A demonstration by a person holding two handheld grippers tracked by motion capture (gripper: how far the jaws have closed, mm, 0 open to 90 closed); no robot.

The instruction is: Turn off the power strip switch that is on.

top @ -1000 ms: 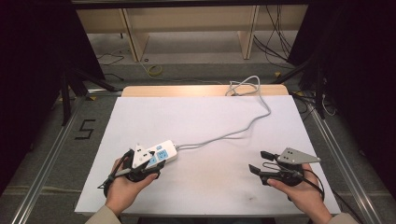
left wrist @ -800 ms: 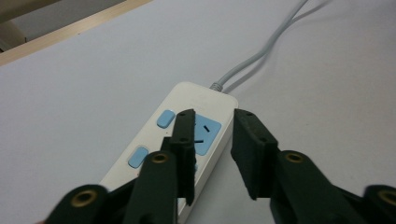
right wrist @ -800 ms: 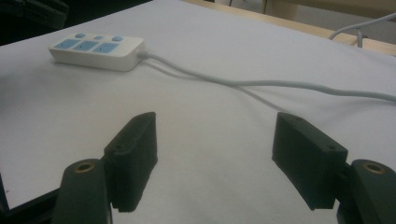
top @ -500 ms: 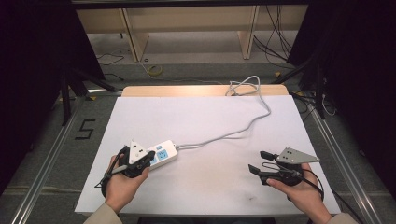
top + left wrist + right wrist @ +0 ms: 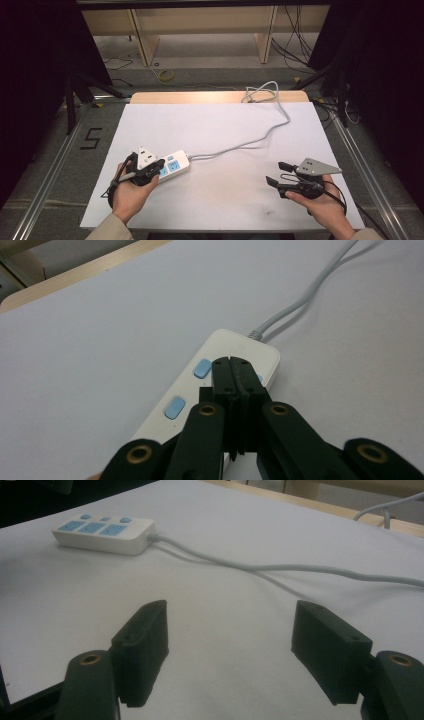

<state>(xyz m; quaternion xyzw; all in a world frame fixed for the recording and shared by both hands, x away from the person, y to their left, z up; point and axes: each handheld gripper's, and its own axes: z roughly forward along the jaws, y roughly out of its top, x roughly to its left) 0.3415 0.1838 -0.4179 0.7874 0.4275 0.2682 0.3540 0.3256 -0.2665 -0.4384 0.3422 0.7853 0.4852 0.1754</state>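
White and blue-buttoned, the power strip (image 5: pixel 172 165) lay at the near left of the worktop (image 5: pixel 225 130), the left tool (image 5: pixel 235 371) poised over it with jaws pressed together, seemingly to press a switch, while the right tool (image 5: pixel 278 174) waited well apart, jaws spread and empty.

A white-topped table (image 5: pixel 215 125) stands on grey floor (image 5: pixel 45 150) before wooden shelving (image 5: pixel 200 20).

Left gripper (image 5: pixel 159 165) now farther back along power strip (image 5: pixel 172 166).
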